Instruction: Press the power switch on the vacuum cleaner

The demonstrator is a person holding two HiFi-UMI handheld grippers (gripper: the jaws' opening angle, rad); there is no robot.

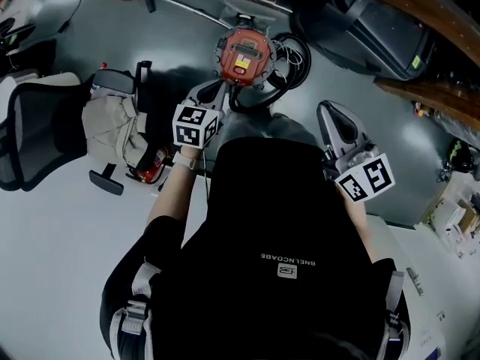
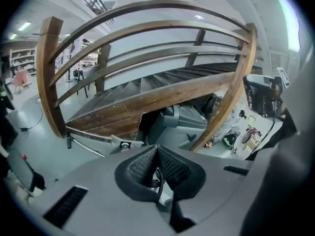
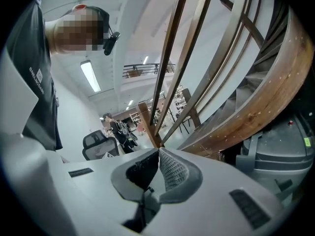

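The vacuum cleaner (image 1: 244,55) is a round red unit with a yellow label on top, standing on the grey floor ahead of me, with a black hose (image 1: 289,70) coiled at its right. My left gripper (image 1: 217,85) is shut and empty, its tip just short of the vacuum's near left side. In the left gripper view its jaws (image 2: 157,147) meet at the tip, and the vacuum does not show. My right gripper (image 1: 325,109) is raised to the right, away from the vacuum. It is shut too (image 3: 158,150), with nothing held.
A black office chair (image 1: 37,133) and a beige bag (image 1: 112,122) stand left of the vacuum. A curved wooden staircase (image 1: 420,6) arcs across the back, with a grey machine (image 1: 375,28) under it. Far off in the right gripper view stands a person (image 3: 115,129).
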